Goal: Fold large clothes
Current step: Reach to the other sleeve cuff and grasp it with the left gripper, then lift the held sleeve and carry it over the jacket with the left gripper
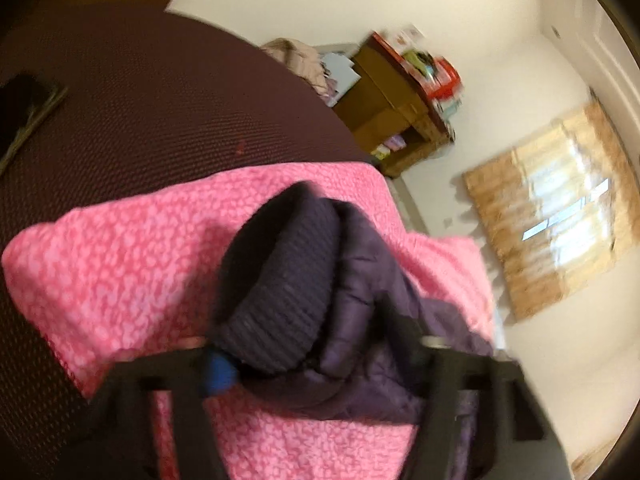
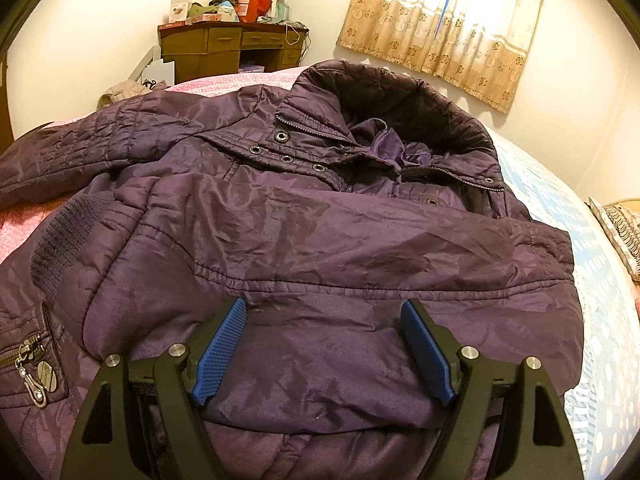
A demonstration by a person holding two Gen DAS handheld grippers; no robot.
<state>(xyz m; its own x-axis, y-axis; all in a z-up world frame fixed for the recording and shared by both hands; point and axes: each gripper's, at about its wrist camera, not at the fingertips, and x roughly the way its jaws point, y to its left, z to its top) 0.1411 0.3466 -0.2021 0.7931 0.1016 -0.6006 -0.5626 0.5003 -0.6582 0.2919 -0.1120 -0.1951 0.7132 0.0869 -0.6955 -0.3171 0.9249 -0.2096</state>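
A dark purple padded jacket (image 2: 320, 232) with a hood (image 2: 400, 96) lies spread front-up on a bed. One sleeve lies folded across its chest. My right gripper (image 2: 324, 344) is open, its blue pads either side of the jacket's lower front, holding nothing. In the blurred left wrist view, my left gripper (image 1: 316, 364) holds up a sleeve end with a ribbed knit cuff (image 1: 280, 280) above a pink blanket (image 1: 120, 264). The fabric fills the gap between its fingers.
The pink blanket covers the bed's left part; a blue dotted sheet (image 2: 580, 260) covers the right. A cluttered wooden desk (image 2: 232, 44) and a curtained window (image 2: 444, 20) stand at the far wall. A dark mat (image 1: 140, 100) lies beyond the blanket.
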